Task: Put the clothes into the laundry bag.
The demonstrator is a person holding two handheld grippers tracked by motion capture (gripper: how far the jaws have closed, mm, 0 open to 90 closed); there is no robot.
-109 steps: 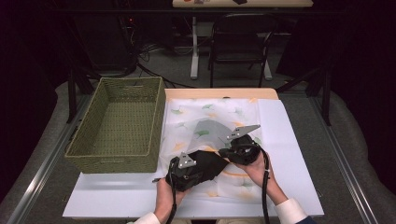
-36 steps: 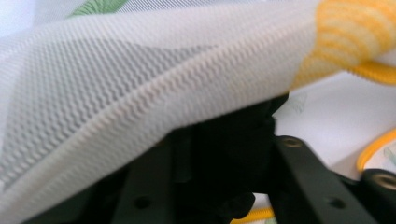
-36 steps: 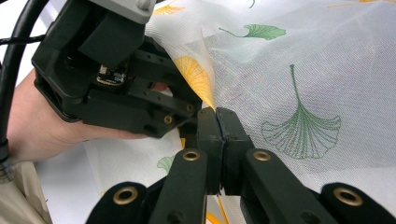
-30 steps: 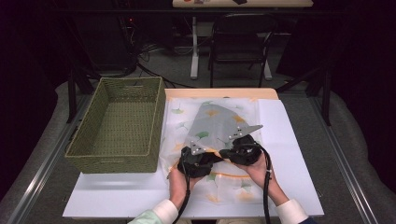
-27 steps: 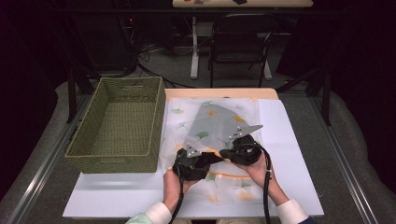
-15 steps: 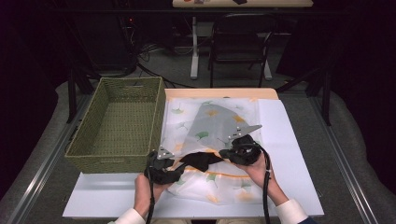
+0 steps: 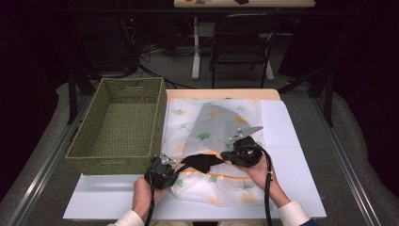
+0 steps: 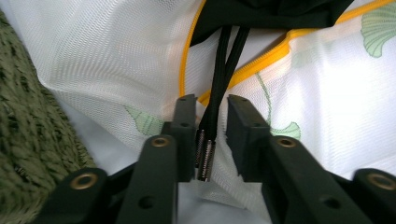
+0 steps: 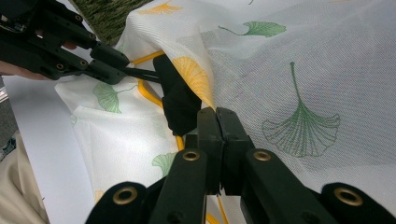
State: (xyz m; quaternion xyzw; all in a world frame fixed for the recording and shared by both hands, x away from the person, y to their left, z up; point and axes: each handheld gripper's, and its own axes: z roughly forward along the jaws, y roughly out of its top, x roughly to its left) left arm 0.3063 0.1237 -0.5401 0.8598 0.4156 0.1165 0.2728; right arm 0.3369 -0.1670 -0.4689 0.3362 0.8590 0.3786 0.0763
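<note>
Cords come first: in my left gripper view, two black drawstring cords (image 8: 224,70) with metal tips (image 8: 204,158) run down the middle of the frame into the gap between my left jaws. Those jaws have just been closing, yet a slit of daylight shows on either side of the cords, so the pads are not pressing on them. The cords lead up to a black garment (image 8: 271,11) at the top edge, poking from the yellow-trimmed mouth of a white mesh bag (image 8: 327,98) printed with ginkgo leaves.

In the right gripper view my right jaws stand pressed together at lower centre, pinching the mesh bag (image 9: 289,60) at its edge, with the black garment (image 9: 180,105) just left of them. My left gripper (image 9: 100,58) shows at upper left, the cords running from it to the garment.

From the high view, my left gripper (image 7: 162,170) sits low and left of centre, my right gripper (image 7: 244,151) to its right, the garment (image 7: 200,162) stretched between them on the bag (image 7: 211,129). The bag lies on a white sheet (image 7: 291,141) over the table. Just left of it stands a green woven basket (image 7: 117,122); farther back, at top centre, a black chair (image 7: 242,44).
</note>
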